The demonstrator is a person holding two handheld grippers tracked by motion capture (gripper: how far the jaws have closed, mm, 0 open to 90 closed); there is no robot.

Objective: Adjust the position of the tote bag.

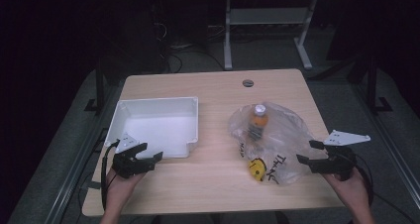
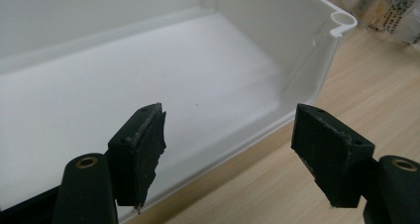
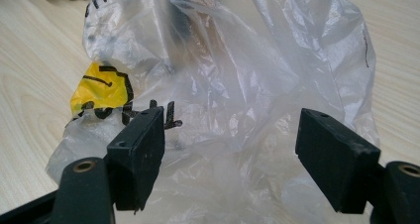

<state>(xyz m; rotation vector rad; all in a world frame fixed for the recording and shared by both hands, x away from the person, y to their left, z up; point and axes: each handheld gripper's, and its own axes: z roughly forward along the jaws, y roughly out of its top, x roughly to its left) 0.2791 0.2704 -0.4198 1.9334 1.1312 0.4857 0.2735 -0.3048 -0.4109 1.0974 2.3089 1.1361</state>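
Plastic bag lies crumpled at table centre-right, a bottle inside it, cap toward 12 o'clock. Right gripper sits just at the bag's 3 o'clock edge, jaws wide apart and holding nothing. Left gripper, equally wide and empty, hovers at the 6 o'clock rim of the white tray, which stands at the bag's 9 o'clock.

Dark room, grey carpet, white-legged desk
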